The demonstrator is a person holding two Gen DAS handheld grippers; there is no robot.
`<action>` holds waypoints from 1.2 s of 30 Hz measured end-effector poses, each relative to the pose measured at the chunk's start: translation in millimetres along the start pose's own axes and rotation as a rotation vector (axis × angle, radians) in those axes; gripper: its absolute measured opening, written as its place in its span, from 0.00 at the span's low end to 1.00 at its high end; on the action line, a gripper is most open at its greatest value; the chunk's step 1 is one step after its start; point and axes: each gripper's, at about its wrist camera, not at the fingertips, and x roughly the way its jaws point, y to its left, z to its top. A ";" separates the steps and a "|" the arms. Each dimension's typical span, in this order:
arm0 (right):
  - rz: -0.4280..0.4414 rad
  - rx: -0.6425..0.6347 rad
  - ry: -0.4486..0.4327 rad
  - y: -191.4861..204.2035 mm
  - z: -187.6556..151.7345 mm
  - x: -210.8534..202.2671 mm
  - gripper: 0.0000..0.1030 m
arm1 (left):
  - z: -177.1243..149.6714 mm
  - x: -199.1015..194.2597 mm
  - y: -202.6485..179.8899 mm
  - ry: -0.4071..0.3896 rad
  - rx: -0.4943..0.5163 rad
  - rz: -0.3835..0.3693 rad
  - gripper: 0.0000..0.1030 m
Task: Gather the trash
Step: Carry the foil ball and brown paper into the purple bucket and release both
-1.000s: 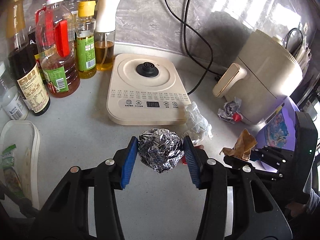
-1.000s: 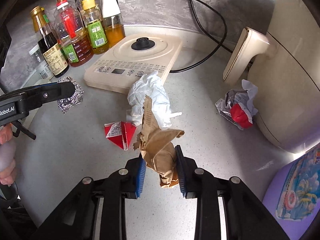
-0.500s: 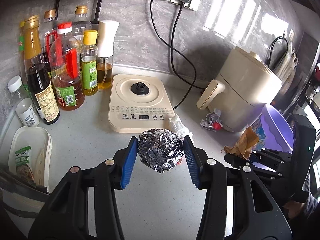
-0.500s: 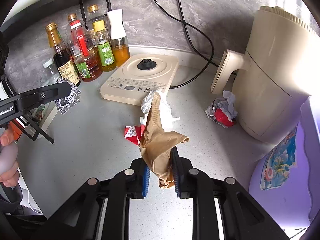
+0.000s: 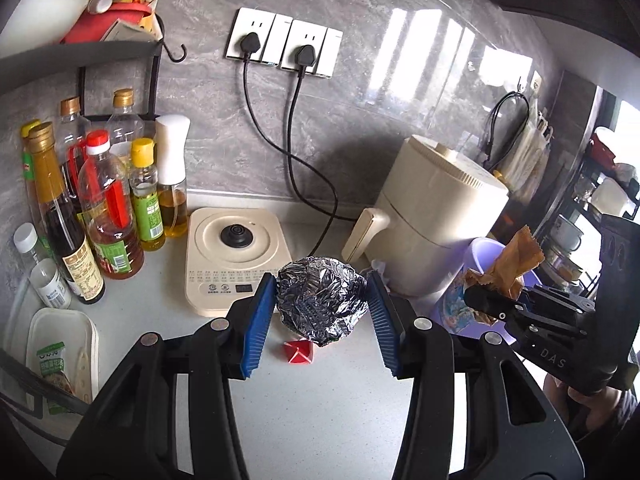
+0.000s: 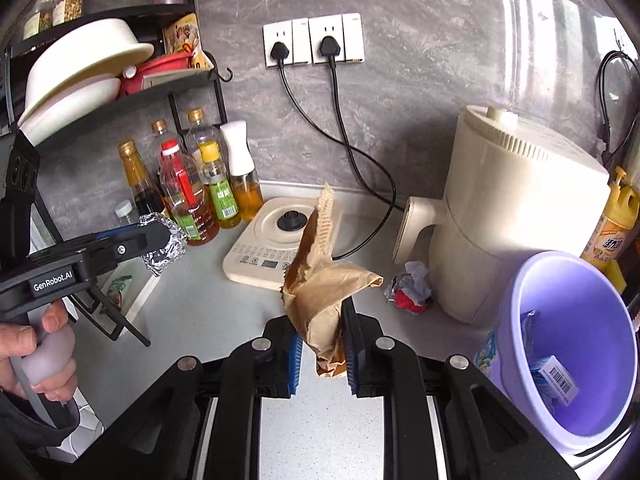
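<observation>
The left tool (image 5: 322, 308) is squeezed on a foil ball (image 5: 320, 304), held up high over the table (image 5: 320, 420). The right tool (image 6: 320, 350) pinches a brown paper bag (image 6: 324, 292), also up in the air. Both look lifted so they can go into the purple bin (image 6: 576, 344) at the right, which already has trash inside. A red scrap (image 5: 298, 352) and a crumpled wrapper (image 6: 410, 288) still lie on the table. The left tool says "GenRobot.AI"

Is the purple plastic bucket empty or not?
Not empty. The purple plastic bucket holds a small blue carton with a barcode and another scrap.
</observation>
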 end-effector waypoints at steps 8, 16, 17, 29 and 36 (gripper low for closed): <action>-0.046 0.021 -0.066 -21.2 2.0 -37.4 0.17 | 9.4 10.0 -38.5 -0.011 0.043 -0.080 0.45; -0.105 0.111 -0.103 -70.0 -7.9 -64.0 0.17 | 10.5 38.8 -92.9 0.013 0.098 -0.159 0.45; -0.112 0.124 -0.107 -78.0 -9.1 -67.3 0.17 | 10.5 43.0 -100.9 0.016 0.105 -0.169 0.45; -0.193 0.200 -0.099 -177.5 -18.3 -78.9 0.49 | 3.4 83.6 -176.2 0.030 0.142 -0.217 0.46; -0.210 0.252 -0.123 -216.8 -27.4 -87.0 0.56 | 4.8 103.5 -202.9 0.050 0.175 -0.244 0.46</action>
